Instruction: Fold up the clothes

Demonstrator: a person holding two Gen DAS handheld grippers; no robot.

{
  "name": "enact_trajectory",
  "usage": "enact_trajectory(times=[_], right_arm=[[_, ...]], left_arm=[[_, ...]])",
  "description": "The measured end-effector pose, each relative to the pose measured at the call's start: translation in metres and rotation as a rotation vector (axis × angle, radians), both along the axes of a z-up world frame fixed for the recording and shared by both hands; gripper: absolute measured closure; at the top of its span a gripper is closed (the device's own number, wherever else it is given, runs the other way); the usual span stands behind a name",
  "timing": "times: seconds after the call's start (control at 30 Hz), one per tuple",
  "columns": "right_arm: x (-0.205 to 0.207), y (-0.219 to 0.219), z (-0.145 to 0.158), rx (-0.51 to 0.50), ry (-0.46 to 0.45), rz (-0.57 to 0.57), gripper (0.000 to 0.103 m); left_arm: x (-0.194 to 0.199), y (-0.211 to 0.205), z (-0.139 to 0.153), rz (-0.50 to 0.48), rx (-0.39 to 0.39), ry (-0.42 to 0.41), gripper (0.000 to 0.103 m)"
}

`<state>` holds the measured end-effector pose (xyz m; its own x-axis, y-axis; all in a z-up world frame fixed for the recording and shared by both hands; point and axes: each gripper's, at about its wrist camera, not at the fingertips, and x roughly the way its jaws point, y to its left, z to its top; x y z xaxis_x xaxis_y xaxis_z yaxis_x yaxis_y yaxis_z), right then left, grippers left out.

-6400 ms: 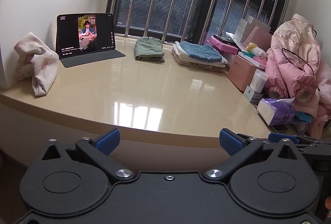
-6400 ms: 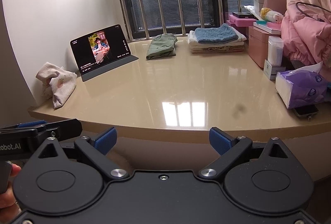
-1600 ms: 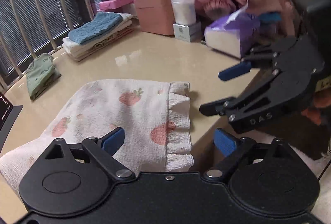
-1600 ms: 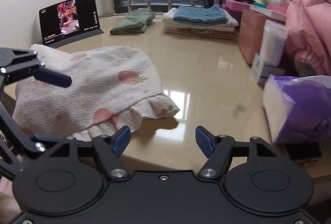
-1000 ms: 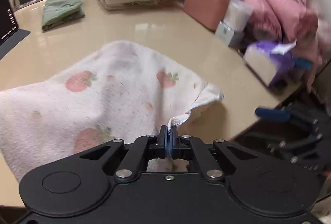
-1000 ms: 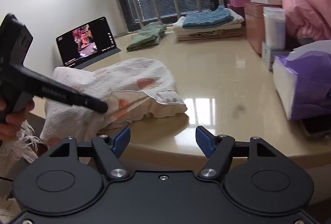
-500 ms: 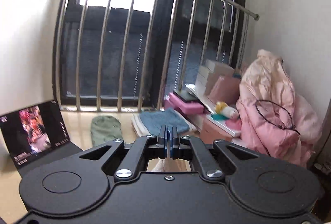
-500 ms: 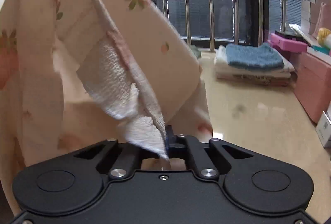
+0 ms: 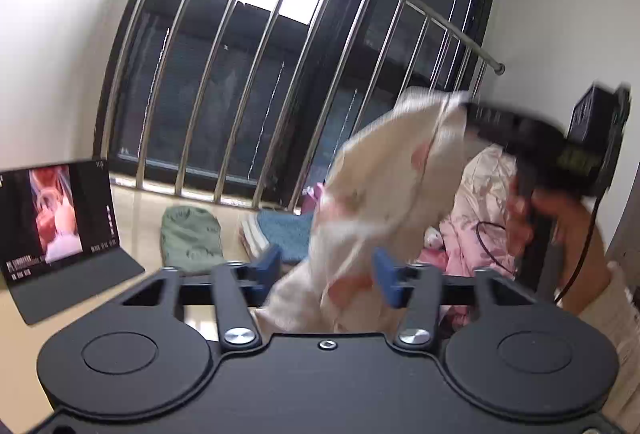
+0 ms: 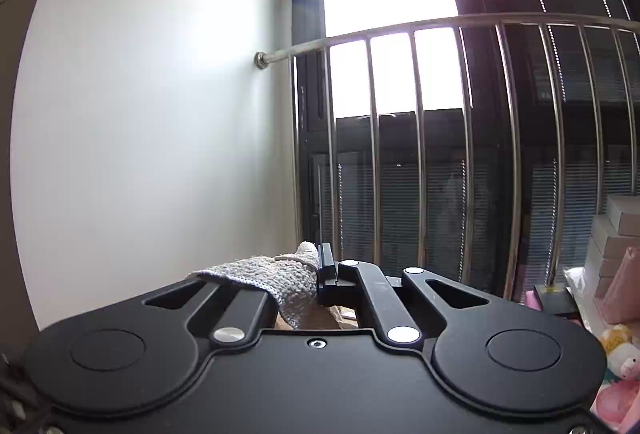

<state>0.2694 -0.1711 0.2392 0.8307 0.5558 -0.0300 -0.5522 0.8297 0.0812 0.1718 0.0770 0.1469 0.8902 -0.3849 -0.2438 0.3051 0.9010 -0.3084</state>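
At centre right of the left wrist view, the strawberry-print cloth hangs in the air, blurred, its top edge pinched in the right claw; in the right wrist view that claw is clamped on a nubby corner of it. The left claw stands with its blue pads apart, and the lower cloth drapes between them, seemingly ungripped. At lower left, the beige tabletop carries a green folded garment and a blue-topped stack. To do this step well, I judge the free claw should close on a matching corner, not a mid-fold, then both should draw the edge taut and level before laying it down flat.
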Motion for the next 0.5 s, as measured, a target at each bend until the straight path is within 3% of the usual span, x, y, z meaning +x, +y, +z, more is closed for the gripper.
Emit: enact_trajectory(times=[0.23,0.33,0.43,0.5], right_arm=[[-0.032,0.022,0.054,-0.001,-0.097,0.044,0.102],[-0.045,0.03,0.066,0.023,-0.102,0.097,0.102],[-0.053,0.034,0.076,0.052,-0.117,0.128,0.102],[-0.057,0.034,0.082,0.069,-0.137,0.132,0.102]], left_arm=[[0.026,-0.019,-0.07,-0.093,-0.115,0.148,0.014],[0.04,-0.022,-0.079,-0.097,-0.168,0.166,0.008],[0.047,-0.025,-0.085,-0.08,-0.166,0.167,0.005],[0.046,-0.017,-0.079,-0.043,-0.176,0.152,0.009]])
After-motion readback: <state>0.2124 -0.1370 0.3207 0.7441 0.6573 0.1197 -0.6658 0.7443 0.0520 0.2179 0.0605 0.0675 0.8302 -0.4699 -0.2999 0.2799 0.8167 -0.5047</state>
